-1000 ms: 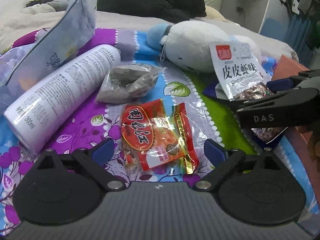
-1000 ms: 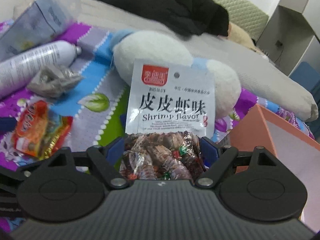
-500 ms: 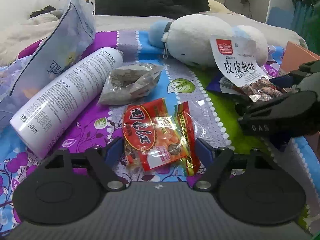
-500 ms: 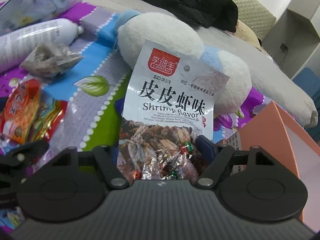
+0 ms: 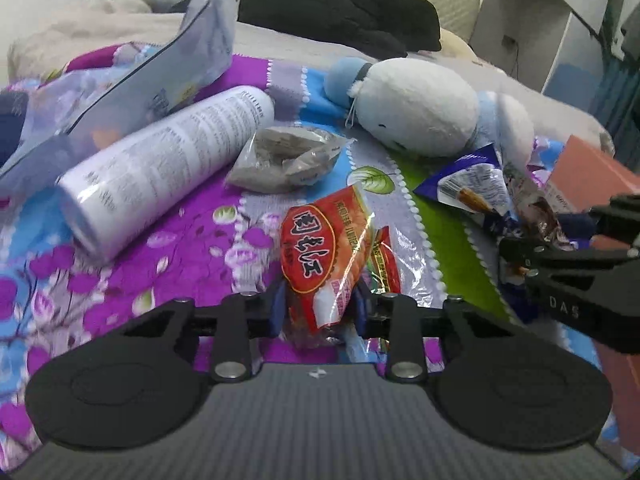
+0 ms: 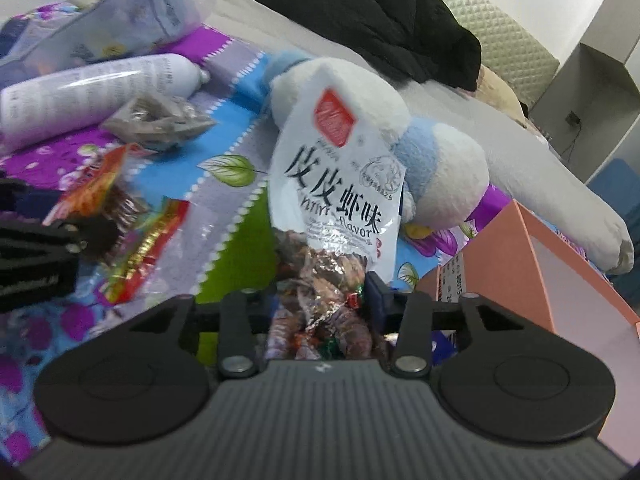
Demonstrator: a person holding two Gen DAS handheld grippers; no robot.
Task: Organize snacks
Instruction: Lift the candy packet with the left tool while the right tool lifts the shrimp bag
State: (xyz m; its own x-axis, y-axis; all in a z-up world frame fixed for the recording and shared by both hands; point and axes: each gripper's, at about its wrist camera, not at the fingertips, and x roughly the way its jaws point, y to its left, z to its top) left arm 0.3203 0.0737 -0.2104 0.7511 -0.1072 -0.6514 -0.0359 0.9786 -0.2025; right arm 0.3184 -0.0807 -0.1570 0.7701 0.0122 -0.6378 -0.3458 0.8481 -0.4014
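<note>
A red snack packet (image 5: pixel 316 248) stands crumpled between the fingers of my left gripper (image 5: pixel 319 310). Its jaws are closing and the pads press on the packet's lower end. A second red packet (image 5: pixel 384 256) lies just behind it on the flowered bedspread (image 5: pixel 180 248). My right gripper (image 6: pixel 326 300) is also closing, and its pads squeeze the clear lower part of a white shrimp-flavour packet (image 6: pixel 336 184), which leans left. A blue snack packet (image 5: pixel 468 184) and a grey packet (image 5: pixel 288 160) lie on the spread.
A white spray can (image 5: pixel 168 168) and a pale flat pouch (image 5: pixel 160 64) lie at the left. A white and blue plush toy (image 5: pixel 416 108) sits behind the snacks. An open orange box (image 6: pixel 520 264) stands at the right. Black clothes (image 5: pixel 340 8) are piled at the back.
Both pairs of jaws have narrowed from wide apart onto their packets. The red packet is now crumpled and raised on end. The shrimp packet has bent and tipped to the left.
</note>
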